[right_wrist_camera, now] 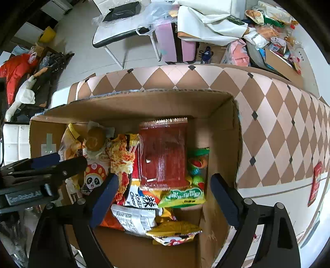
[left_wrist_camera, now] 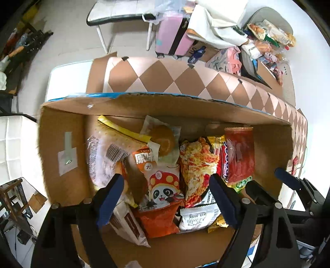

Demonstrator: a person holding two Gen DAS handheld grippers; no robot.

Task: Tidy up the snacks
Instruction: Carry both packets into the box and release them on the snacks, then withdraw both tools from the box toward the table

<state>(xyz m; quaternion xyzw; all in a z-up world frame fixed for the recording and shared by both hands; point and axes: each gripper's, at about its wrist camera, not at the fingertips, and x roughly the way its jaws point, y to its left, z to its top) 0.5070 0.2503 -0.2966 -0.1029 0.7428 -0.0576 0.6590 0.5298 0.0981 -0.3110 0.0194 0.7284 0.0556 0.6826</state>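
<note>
A cardboard box (left_wrist_camera: 61,144) on the table holds several snack packets. In the left wrist view, my left gripper (left_wrist_camera: 167,200) is open and empty above an orange panda packet (left_wrist_camera: 163,185), beside a pizza-print packet (left_wrist_camera: 196,167) and a red packet (left_wrist_camera: 239,156). A bun in a clear wrapper (left_wrist_camera: 163,138) lies further back. In the right wrist view, my right gripper (right_wrist_camera: 163,198) is open and empty above the red packet (right_wrist_camera: 163,156), a green packet (right_wrist_camera: 183,195) and a white packet (right_wrist_camera: 134,220). The box wall (right_wrist_camera: 224,127) is to its right.
The box sits on a table with a pink-and-brown diamond cloth (right_wrist_camera: 268,115). A small red packet (right_wrist_camera: 315,183) lies on the table at the right. Behind are a pink suitcase (left_wrist_camera: 173,35), a chair (left_wrist_camera: 115,14) and a heap of snacks (left_wrist_camera: 268,39).
</note>
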